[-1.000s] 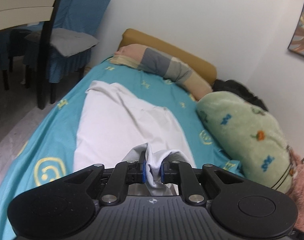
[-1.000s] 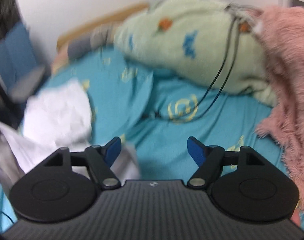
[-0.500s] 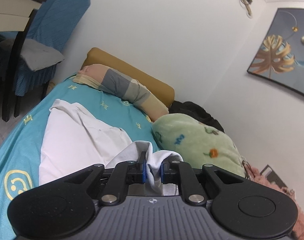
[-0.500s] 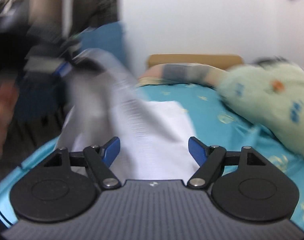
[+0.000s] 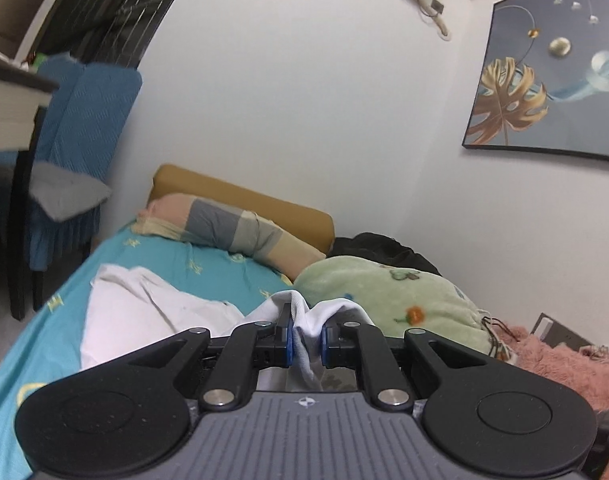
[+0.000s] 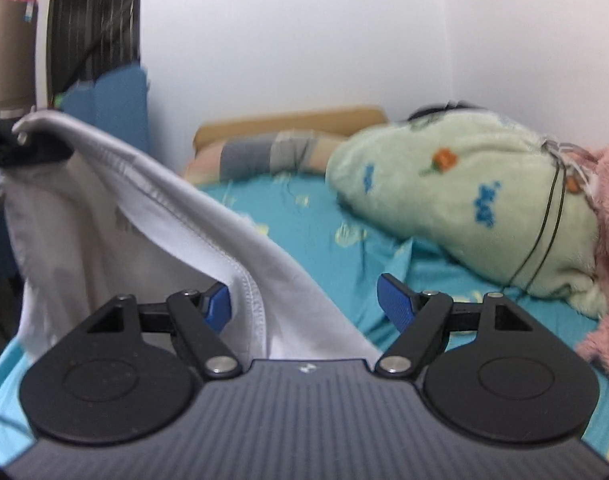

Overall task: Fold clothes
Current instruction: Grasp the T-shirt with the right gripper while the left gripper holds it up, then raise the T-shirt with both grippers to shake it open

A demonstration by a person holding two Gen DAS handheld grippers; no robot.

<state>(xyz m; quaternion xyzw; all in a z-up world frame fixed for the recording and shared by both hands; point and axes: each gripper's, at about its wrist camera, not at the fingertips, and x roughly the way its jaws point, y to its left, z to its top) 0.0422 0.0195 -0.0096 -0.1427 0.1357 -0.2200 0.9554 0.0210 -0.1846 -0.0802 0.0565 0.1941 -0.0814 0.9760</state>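
A white garment [image 5: 136, 312] lies partly on the teal bed sheet [image 5: 208, 268]. My left gripper [image 5: 305, 342] is shut on a bunched edge of that garment and holds it up above the bed. In the right wrist view the same white garment [image 6: 152, 216] hangs in a taut band from the left gripper [image 6: 8, 148] at the far left down to my right gripper [image 6: 304, 302]. The right gripper stands open, and the stitched hem lies between its blue pads [image 6: 392, 300] without being pinched.
A green plush blanket [image 5: 384, 300] and a pink fuzzy blanket [image 5: 564, 364] fill the right of the bed. A striped bolster [image 5: 232, 232] lies by the tan headboard [image 5: 244, 200]. Blue-covered chairs [image 5: 76, 120] and a dark table leg [image 5: 20, 220] stand left of the bed.
My left gripper has lifted the garment edge higher and tilted up. The right gripper has swung from the blankets toward the raised cloth, whose hem now lies between its open fingers.
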